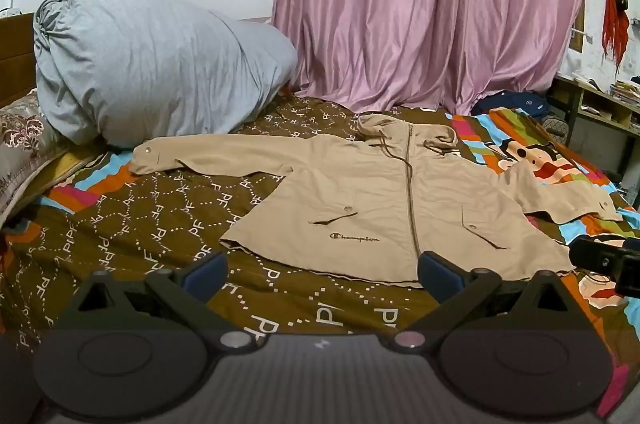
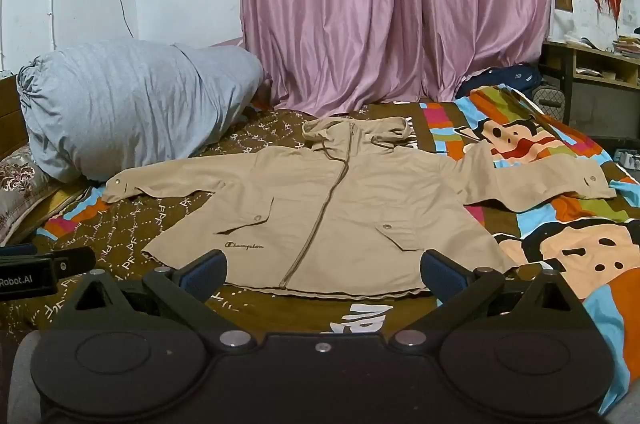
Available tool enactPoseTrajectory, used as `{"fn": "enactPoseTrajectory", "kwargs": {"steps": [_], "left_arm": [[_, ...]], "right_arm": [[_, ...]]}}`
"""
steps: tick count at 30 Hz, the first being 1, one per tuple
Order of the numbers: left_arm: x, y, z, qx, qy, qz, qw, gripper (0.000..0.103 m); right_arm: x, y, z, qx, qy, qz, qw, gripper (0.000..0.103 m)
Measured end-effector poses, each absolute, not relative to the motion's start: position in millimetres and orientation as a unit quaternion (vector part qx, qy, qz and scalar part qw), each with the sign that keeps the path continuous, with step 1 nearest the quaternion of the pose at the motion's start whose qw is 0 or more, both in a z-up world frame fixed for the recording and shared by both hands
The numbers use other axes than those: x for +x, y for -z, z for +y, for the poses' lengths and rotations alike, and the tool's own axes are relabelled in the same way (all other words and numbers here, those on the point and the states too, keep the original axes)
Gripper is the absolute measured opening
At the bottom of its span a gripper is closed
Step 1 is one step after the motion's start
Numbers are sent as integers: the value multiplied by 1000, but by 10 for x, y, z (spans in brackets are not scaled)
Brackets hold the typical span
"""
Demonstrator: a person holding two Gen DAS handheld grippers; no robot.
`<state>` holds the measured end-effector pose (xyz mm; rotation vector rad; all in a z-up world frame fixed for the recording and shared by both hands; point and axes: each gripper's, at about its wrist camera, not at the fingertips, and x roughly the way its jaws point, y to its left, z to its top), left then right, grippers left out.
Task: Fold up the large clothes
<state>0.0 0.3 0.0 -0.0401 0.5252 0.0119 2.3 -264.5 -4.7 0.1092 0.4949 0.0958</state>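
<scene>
Since nothing is folded yet, the risks sit ahead:
Left gripper (image 1: pixel 322 274): jaws wide, empty, above the near hem.
Right gripper (image 2: pixel 322 274): jaws wide, empty.
Jacket (image 2: pixel 328 208): flat mid-bed, sleeves spread; pinching the bedsheet (image 1: pixel 152 220) too would drag it.
Far hood (image 2: pixel 356 130): may bunch.

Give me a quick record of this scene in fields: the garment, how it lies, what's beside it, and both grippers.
garment: beige hooded jacket, zipped
lay: flat on the bedspread, front up, both sleeves spread out
beside it: grey bundle past one sleeve
behind: pink curtain
left gripper: open, empty
right gripper: open, empty
folding: not yet begun
</scene>
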Motion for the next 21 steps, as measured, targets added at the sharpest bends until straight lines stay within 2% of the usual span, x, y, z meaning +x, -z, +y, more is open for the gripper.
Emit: {"fn": "enactPoseTrajectory", "kwargs": {"steps": [21], "left_arm": [[-9, -5, 4, -20, -7, 263, 964, 102]], "right_arm": [[26, 50, -2635, 53, -47, 246, 967, 103]]}}
